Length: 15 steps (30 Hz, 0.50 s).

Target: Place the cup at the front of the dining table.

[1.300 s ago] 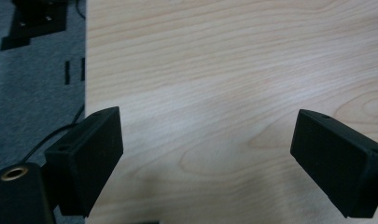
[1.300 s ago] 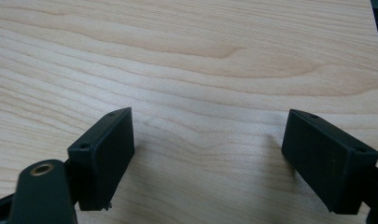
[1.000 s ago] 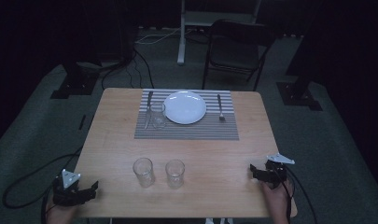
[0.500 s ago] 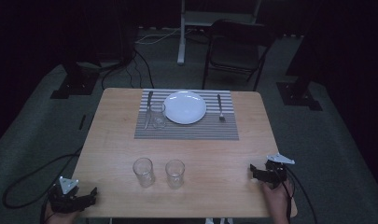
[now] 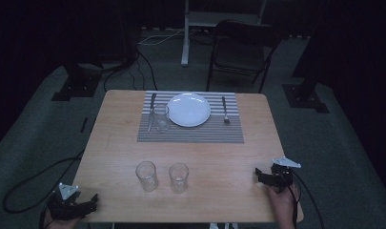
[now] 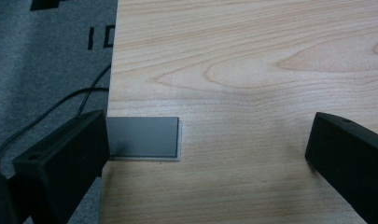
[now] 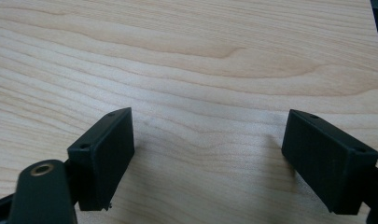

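Observation:
My left gripper (image 5: 91, 201) sits at the near left corner of the wooden table (image 5: 228, 157), held by a hand. Its jaws have just been opening and stand wide apart in the left gripper view (image 6: 207, 135), with only bare wood and a grey patch (image 6: 142, 136) between them. My right gripper (image 5: 260, 175) rests near the front right edge, open, with nothing between its jaws (image 7: 212, 133). Two clear glasses (image 5: 146, 175) (image 5: 178, 177) stand side by side at the front middle, between the two grippers.
A striped placemat (image 5: 190, 133) at the far side carries a white plate (image 5: 188, 109), a fork (image 5: 224, 109) on its right, a knife (image 5: 151, 107) on its left and a third glass (image 5: 160, 118). A folding chair (image 5: 243, 52) stands behind the table.
The left gripper has drawn back slightly toward the near left corner of the table. The right gripper and the tableware have not moved.

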Each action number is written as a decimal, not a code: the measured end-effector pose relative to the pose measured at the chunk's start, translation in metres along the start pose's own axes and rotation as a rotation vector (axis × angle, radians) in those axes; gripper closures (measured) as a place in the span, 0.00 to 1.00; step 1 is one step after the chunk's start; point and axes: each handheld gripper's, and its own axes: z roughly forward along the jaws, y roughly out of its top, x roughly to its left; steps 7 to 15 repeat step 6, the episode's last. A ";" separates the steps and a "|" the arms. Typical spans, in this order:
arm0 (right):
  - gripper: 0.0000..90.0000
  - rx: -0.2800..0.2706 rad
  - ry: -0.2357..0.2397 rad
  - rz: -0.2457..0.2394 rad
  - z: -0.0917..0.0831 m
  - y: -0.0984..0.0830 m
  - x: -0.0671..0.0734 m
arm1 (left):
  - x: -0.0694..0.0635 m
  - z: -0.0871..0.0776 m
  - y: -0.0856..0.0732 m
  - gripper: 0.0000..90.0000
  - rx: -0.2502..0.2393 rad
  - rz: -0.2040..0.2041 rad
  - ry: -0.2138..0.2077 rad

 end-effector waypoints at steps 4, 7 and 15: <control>0.19 0.000 0.000 0.001 0.000 0.000 0.000 | 0.002 0.001 0.000 0.00 -0.001 -0.010 -0.017; 0.18 0.000 0.000 0.001 0.000 0.000 0.000 | 0.002 0.001 0.000 0.00 -0.003 -0.009 -0.018; 0.18 0.000 0.000 0.001 0.000 0.000 0.000 | 0.002 0.001 0.000 0.00 -0.003 -0.009 -0.018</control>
